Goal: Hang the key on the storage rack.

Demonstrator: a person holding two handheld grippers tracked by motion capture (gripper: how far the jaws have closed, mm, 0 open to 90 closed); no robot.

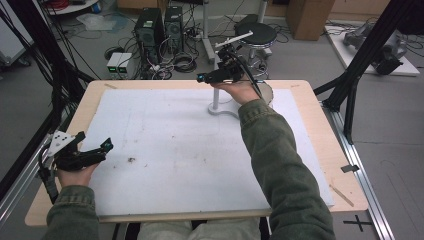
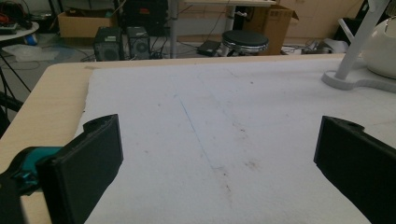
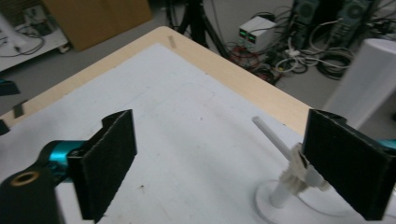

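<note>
My right gripper (image 1: pixel 201 77) is held at the far middle of the table, right over a white stand (image 1: pixel 216 106) with an upright post and a flat base. In the right gripper view its jaws (image 3: pixel 222 119) stand wide open with nothing between them. The stand's thin rod (image 3: pixel 270 134), with a cream wad wound around it, lies just inside the right jaw. My left gripper (image 1: pixel 106 146) rests at the near left edge of the white foam board (image 1: pixel 170 140). It is open (image 2: pixel 219 126) over bare board, and the stand (image 2: pixel 353 51) is far off to its right.
A rounded white object (image 2: pixel 384 44) sits behind the stand. A small dark smudge (image 1: pixel 131 160) marks the board near the left gripper. Beyond the wooden table edge (image 1: pixel 65 135) are computer towers (image 1: pixel 150 30), a black stool (image 1: pixel 256 34), cables and boxes. Black frame struts (image 1: pixel 360 60) stand at the right.
</note>
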